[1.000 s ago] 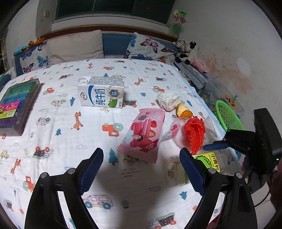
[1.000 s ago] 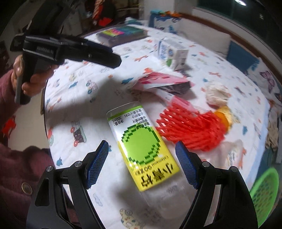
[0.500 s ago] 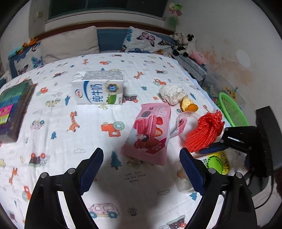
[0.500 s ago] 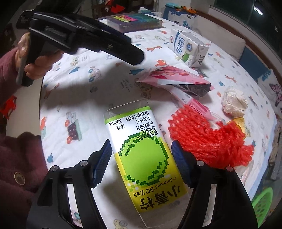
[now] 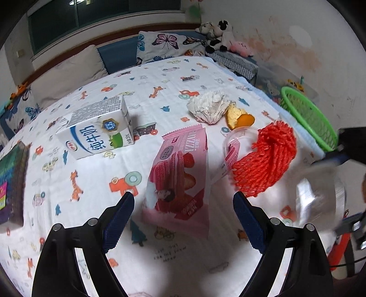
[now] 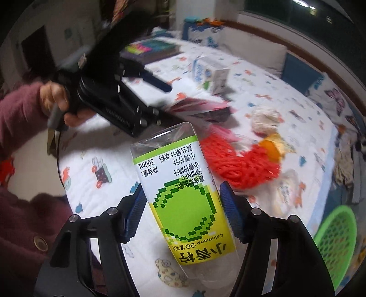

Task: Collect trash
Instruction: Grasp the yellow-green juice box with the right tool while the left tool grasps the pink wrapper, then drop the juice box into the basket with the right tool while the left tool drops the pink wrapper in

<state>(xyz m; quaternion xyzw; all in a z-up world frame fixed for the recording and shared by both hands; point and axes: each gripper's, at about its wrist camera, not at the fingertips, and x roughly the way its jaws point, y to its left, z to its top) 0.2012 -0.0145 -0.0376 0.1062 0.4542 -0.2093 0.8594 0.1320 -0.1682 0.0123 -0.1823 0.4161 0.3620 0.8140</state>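
1. The right gripper [image 6: 180, 206] is clamped on the bottle [image 6: 183, 194], a clear one with a green and yellow label, lifted off the bed; in the left view the bottle [image 5: 320, 198] shows as a blur at the right edge
2. The left gripper [image 5: 183, 219] hangs with its fingers wide apart and nothing between them, just above the near end of the pink wrapper [image 5: 180, 180]
3. The surface is a bed [image 5: 91, 182] under a white sheet printed with cars, giraffes and trees
4. Trash on it, near to far: one pink wrapper, one red net [image 5: 265, 160], one clear cup [image 5: 240, 139] touching the net, one orange peel [image 5: 240, 117], one paper wad [image 5: 209, 106], one milk carton [image 5: 98, 131]
5. One dark box [image 5: 12, 182] lies at the left edge
6. One green basket [image 5: 308, 121] stands beside the bed on the right
7. Far end: three pillows [image 5: 66, 73], two of them with butterflies, then soft toys [image 5: 219, 41] in the corner, a dark window [image 5: 103, 18] and a stained white wall [image 5: 286, 45]
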